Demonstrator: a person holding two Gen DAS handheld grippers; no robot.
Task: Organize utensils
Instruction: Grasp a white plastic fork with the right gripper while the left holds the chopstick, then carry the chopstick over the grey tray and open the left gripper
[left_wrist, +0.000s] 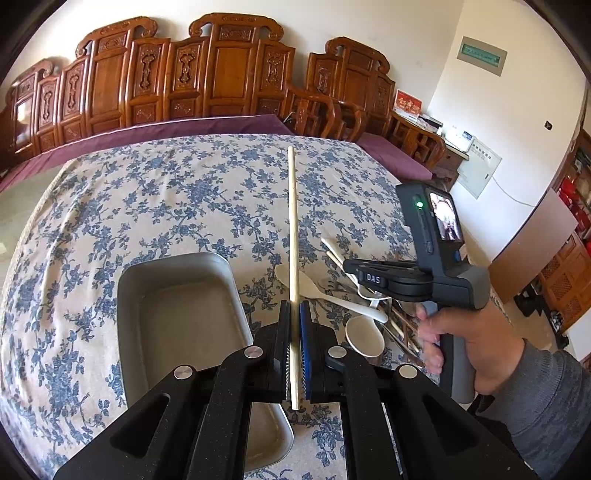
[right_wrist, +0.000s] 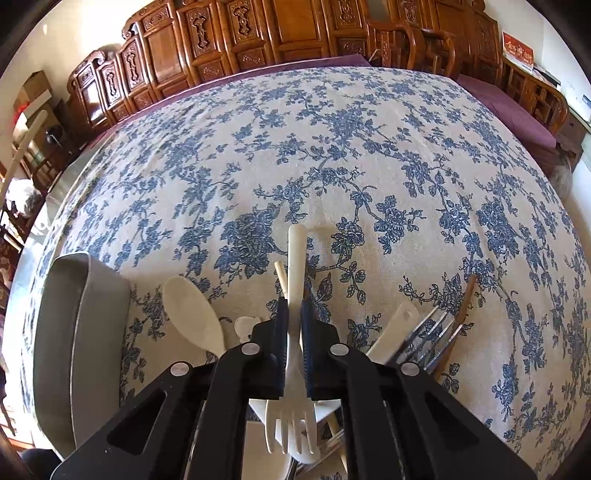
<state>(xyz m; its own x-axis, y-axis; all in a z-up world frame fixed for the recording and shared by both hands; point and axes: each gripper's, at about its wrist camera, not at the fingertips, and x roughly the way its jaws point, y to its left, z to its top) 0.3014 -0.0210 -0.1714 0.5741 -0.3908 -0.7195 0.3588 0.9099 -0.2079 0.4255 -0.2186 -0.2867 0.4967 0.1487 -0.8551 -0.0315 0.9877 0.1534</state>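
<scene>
The grey tray (left_wrist: 173, 317) is sitting empty at left; the left gripper (left_wrist: 294, 325) is clamping a chopstick (left_wrist: 292, 221) near its low end, so it could be pivoting or slipping. The right gripper (right_wrist: 293, 325) is clamping a white plastic fork (right_wrist: 294, 332) over the utensil pile (right_wrist: 417, 336), possibly dragging neighbours along.

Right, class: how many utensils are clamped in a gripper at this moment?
2. A pale chopstick is clamped in the left gripper; a white plastic fork is clamped in the right gripper. Neither gripper seems to hide another.
</scene>
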